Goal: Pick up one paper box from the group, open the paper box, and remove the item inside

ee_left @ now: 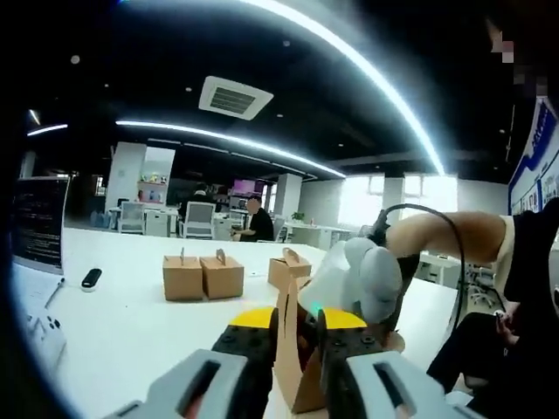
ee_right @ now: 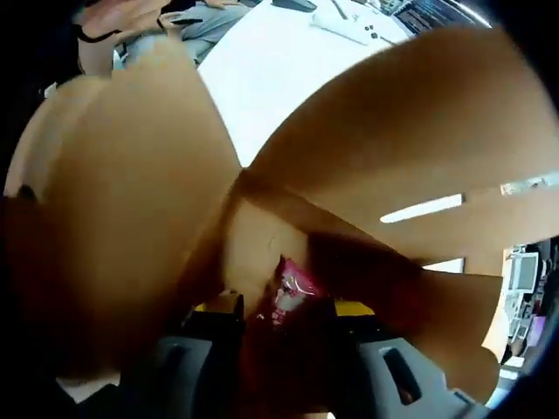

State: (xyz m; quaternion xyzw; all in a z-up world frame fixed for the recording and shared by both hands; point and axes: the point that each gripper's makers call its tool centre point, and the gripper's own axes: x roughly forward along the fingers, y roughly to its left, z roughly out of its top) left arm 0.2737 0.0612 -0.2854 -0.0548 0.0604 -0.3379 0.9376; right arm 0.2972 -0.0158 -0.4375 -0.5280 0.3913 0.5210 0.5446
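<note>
My left gripper (ee_left: pixel 297 327) is shut on the upright edge of a brown paper box (ee_left: pixel 295 380), held just above the white table (ee_left: pixel 131 332). The right gripper (ee_left: pixel 371 279) reaches into that box from the right, its white body over the opening. In the right gripper view the box's flaps (ee_right: pixel 393 131) spread wide around the camera. Deep inside lies a pink and red packet (ee_right: pixel 293 292), which sits between the jaws of my right gripper (ee_right: pixel 286 319); they look shut on it.
Three more brown boxes (ee_left: pixel 203 277) stand in a loose row farther back on the table. A laptop (ee_left: pixel 39 223), a black remote (ee_left: pixel 91 278) and a white controller (ee_left: pixel 44 336) lie at the left. A person's dark-clothed body (ee_left: pixel 524 297) is at the right.
</note>
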